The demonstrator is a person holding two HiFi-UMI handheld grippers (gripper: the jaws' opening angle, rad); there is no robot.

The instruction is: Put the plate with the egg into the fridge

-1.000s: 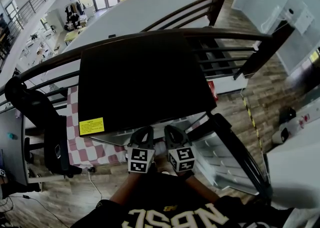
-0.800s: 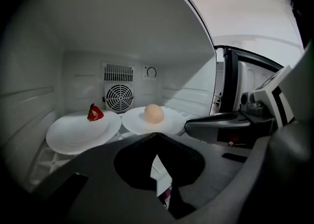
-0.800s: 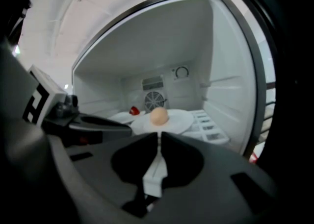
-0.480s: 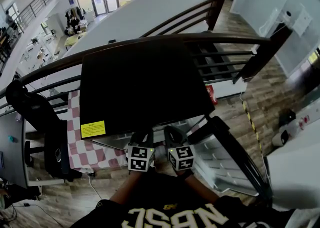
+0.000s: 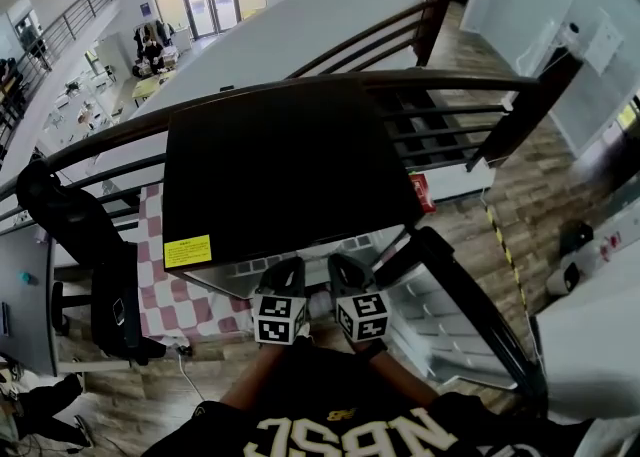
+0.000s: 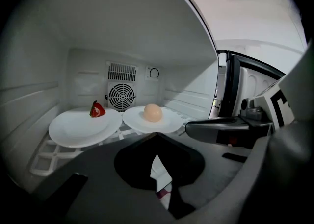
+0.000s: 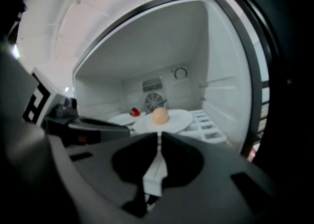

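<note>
A white plate (image 6: 164, 122) with a tan egg (image 6: 152, 112) sits on the shelf inside the open fridge (image 5: 280, 165). Its left rim overlaps a neighbouring plate. In the right gripper view the plate (image 7: 177, 119) and egg (image 7: 160, 115) lie straight ahead. My right gripper (image 7: 158, 136) is shut, with the plate's near rim at its tips. My left gripper (image 6: 156, 135) is shut and empty, its tips just short of the plate's near edge. In the head view both marker cubes (image 5: 280, 317) (image 5: 362, 315) sit side by side at the fridge mouth, and the jaws are hidden under the black fridge top.
A second white plate (image 6: 81, 127) holding a red piece of food (image 6: 97, 110) lies to the left of the egg plate. A fan grille (image 6: 120, 96) is on the back wall. The fridge door (image 5: 470, 315) stands open at the right. A black chair (image 5: 80, 235) stands to the left.
</note>
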